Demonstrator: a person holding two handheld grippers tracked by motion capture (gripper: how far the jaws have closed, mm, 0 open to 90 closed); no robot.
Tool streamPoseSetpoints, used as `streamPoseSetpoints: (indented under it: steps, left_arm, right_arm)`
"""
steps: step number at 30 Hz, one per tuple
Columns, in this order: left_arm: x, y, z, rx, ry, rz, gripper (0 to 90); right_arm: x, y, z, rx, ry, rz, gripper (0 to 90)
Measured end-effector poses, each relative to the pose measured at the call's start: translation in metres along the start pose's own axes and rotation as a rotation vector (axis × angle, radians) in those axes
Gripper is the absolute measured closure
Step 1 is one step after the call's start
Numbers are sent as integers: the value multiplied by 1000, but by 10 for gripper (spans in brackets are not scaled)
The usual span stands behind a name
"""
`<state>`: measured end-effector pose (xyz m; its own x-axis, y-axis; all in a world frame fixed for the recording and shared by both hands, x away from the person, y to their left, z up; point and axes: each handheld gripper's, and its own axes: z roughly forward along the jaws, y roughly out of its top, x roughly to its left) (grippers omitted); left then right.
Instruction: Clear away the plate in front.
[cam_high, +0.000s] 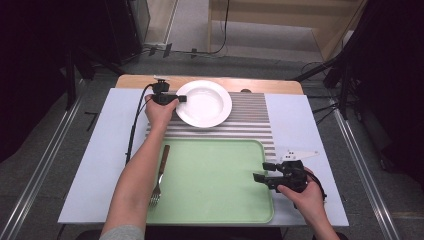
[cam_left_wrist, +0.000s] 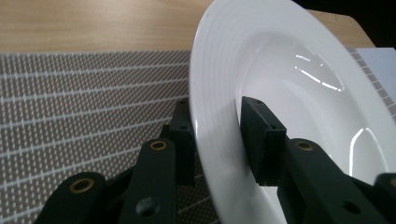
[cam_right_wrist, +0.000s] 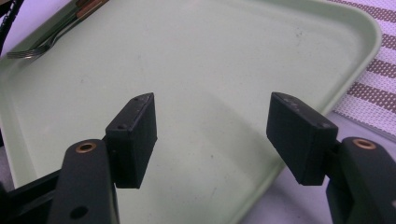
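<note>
One white plate (cam_high: 203, 103) lay on the striped mat (cam_high: 250, 120) near the tabletop's far edge. Left gripper (cam_high: 181, 99) jaws straddled its rim, not clamped. Right gripper (cam_high: 258, 176) jaws stood released over the green tray (cam_high: 215, 185).

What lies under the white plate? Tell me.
The white plate rests on a striped mat, over a wooden table edge. The left gripper straddles its rim. The mat directly beneath the plate is covered.
</note>
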<state>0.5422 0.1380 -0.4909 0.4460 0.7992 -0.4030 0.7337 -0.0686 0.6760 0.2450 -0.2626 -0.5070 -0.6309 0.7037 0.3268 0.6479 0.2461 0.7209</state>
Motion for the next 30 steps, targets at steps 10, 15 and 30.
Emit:
streamPoseSetpoints:
  steps: [10, 15, 30]
  left_arm:
    - [-40, 26, -12, 42, -67, 76, 803]
    - [-51, 31, -15, 64, -27, 83, 807]
    - [-73, 65, -47, 136, 63, 161, 808]
  right_arm:
    - [-2, 0, -1, -2, -5, 4, 327]
    - [-2, 0, -2, -6, -10, 8, 327]
    - [-3, 0, -4, -11, -14, 11, 327]
